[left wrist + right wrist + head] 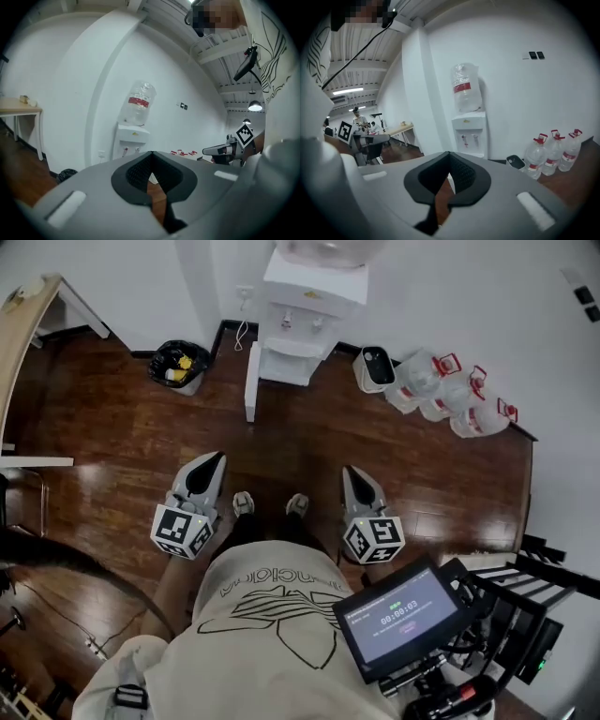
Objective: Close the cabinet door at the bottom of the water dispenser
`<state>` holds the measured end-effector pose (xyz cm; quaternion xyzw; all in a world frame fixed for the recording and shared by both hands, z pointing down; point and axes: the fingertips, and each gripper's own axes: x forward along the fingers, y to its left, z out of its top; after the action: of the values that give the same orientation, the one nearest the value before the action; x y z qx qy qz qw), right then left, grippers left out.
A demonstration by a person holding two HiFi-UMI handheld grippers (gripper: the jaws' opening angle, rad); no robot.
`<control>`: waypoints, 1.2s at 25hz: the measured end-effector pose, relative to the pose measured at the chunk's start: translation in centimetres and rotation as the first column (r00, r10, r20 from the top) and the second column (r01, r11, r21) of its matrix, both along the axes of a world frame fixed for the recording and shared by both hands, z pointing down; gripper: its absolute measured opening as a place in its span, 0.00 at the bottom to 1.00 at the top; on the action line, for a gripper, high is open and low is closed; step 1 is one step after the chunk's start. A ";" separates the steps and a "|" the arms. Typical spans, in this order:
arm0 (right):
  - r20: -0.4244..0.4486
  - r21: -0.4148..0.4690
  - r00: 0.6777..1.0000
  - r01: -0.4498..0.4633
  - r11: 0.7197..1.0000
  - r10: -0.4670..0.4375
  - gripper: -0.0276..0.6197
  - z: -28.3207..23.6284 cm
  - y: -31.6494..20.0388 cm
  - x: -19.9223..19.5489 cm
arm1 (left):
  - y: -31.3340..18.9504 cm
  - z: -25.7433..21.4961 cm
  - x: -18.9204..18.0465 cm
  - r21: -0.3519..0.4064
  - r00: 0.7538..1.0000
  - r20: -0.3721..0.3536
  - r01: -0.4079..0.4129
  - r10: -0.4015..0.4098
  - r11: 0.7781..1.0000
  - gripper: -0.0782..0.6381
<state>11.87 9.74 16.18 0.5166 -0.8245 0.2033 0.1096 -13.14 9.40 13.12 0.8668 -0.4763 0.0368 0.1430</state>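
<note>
I held my left tool and right tool low at either side of my shoes, both tipped a little downward over the dark wooden floor. The jaws of each tool were pressed together at their tips, with nothing between them. Only floor showed through the gap behind the pads.

The white water dispenser stood against the wall ahead of both tools and well apart from them, roughly midway between the two. A clear bottle with a red label sat upturned on its top. The cabinet door at its base was swung out toward me, edge-on. It was ahead of the left tool and slightly to that tool's right, and the lower compartment was left open beside it. Neither tool touched the door.

Ahead of the left tool, to the left of the door, was a bin lined with a black bag. Farther left was the corner of a pale surface. Ahead of the right tool a small white container with a dark inside sat just right of the dispenser. Beyond it, a row of clear water jugs with red caps lined the wall. Behind the right tool, near my chest, a small monitor on a black rig was lit.
</note>
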 end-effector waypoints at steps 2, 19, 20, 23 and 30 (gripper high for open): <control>-0.007 -0.018 1.000 -0.018 1.000 0.018 0.05 0.9 -0.1 -0.6 | -0.1 1.1 0.3 -0.020 1.000 -0.012 -0.017 0.016 1.000 0.14; 0.060 0.024 0.996 -0.065 0.998 0.063 0.05 11.1 -10.0 0.4 | -12.0 13.6 6.7 -0.047 0.995 0.004 -0.101 0.101 0.994 0.14; 0.058 0.018 0.996 -0.070 0.997 0.069 0.05 12.7 -10.5 1.3 | -12.3 15.1 6.8 -0.058 0.995 0.021 -0.097 0.099 0.994 0.13; 0.057 -0.010 0.993 -0.099 0.995 0.099 0.05 16.9 -10.7 3.5 | -12.7 19.4 6.3 -0.097 0.996 0.060 -0.068 0.074 0.993 0.14; 0.061 0.002 0.984 -0.168 0.986 0.167 0.05 26.3 -11.9 5.8 | -15.6 28.6 3.6 -0.074 0.987 0.137 -0.071 0.081 0.995 0.13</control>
<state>17.67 -2.13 42.46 0.5781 -0.7818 0.2244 0.0650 -9.56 -6.22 41.77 0.8742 -0.4501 0.1195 0.1377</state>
